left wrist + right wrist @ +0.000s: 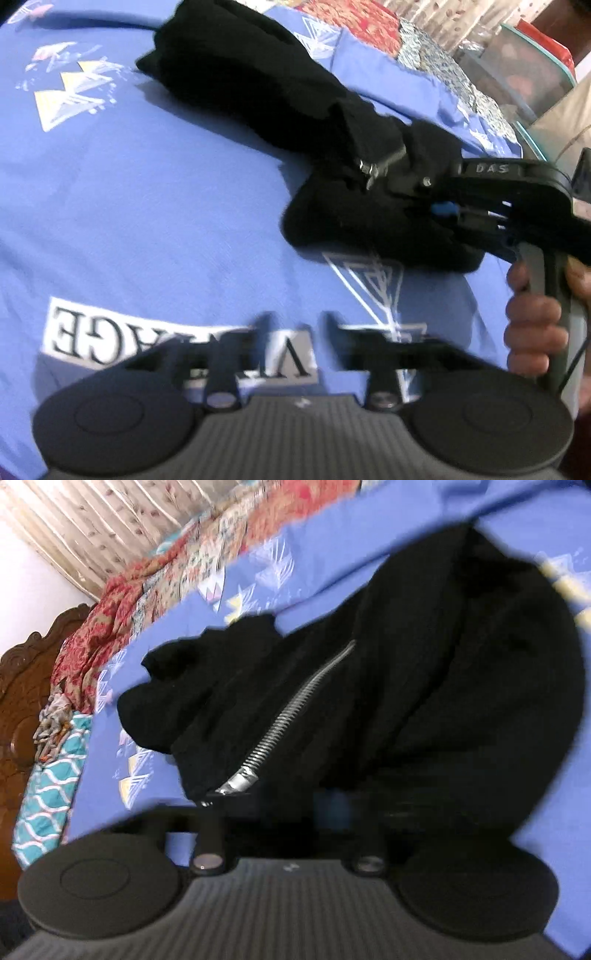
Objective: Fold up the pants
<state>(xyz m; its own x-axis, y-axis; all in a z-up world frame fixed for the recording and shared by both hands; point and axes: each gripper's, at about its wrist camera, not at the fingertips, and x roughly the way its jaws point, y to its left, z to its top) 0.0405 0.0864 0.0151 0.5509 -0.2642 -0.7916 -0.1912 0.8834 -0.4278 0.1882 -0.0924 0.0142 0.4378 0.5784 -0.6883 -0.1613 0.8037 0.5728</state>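
Black pants [258,92] lie bunched in a long heap on a blue printed bedsheet [147,206]. In the left wrist view my right gripper [384,173] comes in from the right and is shut on the near end of the pants, by the silver zipper. The right wrist view shows the pants [424,686] filling the frame, the zipper [295,709] running up from my right gripper [291,805], whose fingers are buried in the black cloth. My left gripper [295,325] is open and empty, hovering over the sheet in front of the pants.
A patterned red and floral quilt [155,579] lies along the far bed edge, with a carved wooden headboard [26,686] and curtain [96,520] behind. A teal-framed glass object [532,74] stands beyond the bed at right. White "VILLAGE" lettering [110,336] is printed on the sheet.
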